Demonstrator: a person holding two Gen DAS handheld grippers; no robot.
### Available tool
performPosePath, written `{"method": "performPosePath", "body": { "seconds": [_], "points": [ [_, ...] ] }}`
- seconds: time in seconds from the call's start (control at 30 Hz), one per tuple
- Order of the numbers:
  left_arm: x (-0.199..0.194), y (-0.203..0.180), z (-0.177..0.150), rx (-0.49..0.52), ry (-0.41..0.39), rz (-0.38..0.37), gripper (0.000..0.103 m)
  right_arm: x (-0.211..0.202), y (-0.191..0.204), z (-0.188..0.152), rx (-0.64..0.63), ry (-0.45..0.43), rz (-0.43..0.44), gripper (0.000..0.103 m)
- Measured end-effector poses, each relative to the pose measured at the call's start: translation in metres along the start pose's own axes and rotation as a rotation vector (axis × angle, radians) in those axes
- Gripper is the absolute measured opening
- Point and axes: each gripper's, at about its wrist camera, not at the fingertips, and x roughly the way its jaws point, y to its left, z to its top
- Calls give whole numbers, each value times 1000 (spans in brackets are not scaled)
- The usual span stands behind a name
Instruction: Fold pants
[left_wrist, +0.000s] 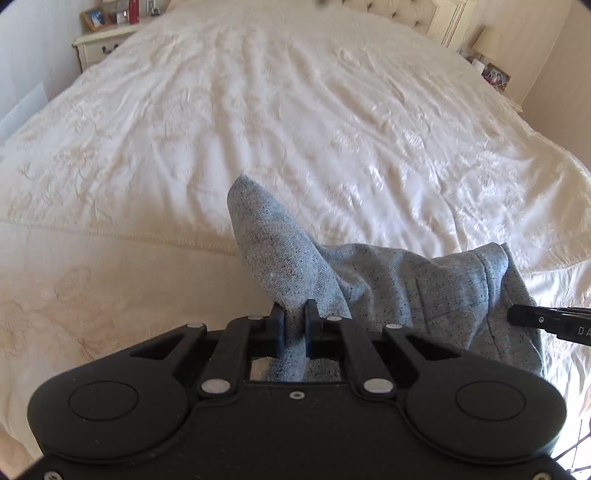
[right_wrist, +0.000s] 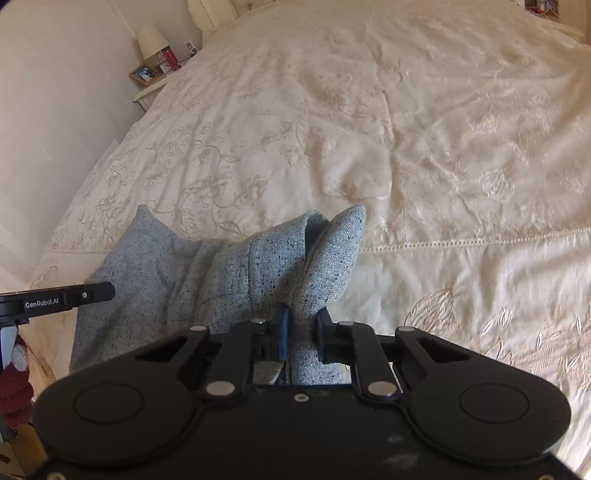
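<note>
Left wrist view: your left gripper pinches the pants | right gripper pinches them too | pants bunched over the bed, fold not yet laid.

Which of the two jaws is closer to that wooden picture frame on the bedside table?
Left. The left gripper holds the grey pants on the picture frame side; the right gripper sits farther away.

A: How many garments are there?
B: One pair of grey speckled pants.
A: And grippers?
B: Two: the left gripper and the right gripper.
A: Furniture?
B: One bed with a cream embroidered bedspread and two nightstands, one on each side.
A: On the near nightstand?
B: One lamp and one wooden picture frame.
</note>
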Motion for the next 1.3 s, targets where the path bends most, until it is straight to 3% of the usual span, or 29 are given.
{"method": "performPosePath", "body": {
  "seconds": [0.3, 0.37, 0.4, 0.43, 0.5, 0.6, 0.8, 0.87, 1.07, 1.2, 1.3],
  "points": [
    [5, 14, 92, 50, -132, 25, 13, 19, 20, 109, -59, -149, 22, 15],
    [22, 19, 109, 55, -116, 54, 21, 42, 16, 127, -34, -134, -28, 20],
    [37, 22, 113, 57, -88, 98, 27, 59, 10, 134, -3, -88, -85, 27],
    [50, 28, 115, 43, -55, 142, 27, 75, 3, 138, 32, -39, -160, 27],
    [69, 41, 114, -16, -7, 188, 22, 92, -7, 140, 68, -1, -232, 27],
    [76, 54, 105, -73, 8, 161, 22, 95, -2, 135, 65, -14, -214, 27],
    [87, 38, 85, 17, 41, 110, 22, 120, 34, 117, -52, 16, -162, 27],
    [96, 31, 77, 42, 82, 95, 23, 130, 44, 106, -68, 55, -150, 27],
    [129, 32, 51, 52, 225, 140, 24, 152, 41, 72, -88, 155, -199, 27],
    [113, 37, 52, -20, 204, 138, 23, 129, 41, 73, -65, 113, -197, 27],
    [90, 35, 54, -56, 168, 132, 23, 102, 50, 73, -88, 31, -233, 28]
  ]
}}
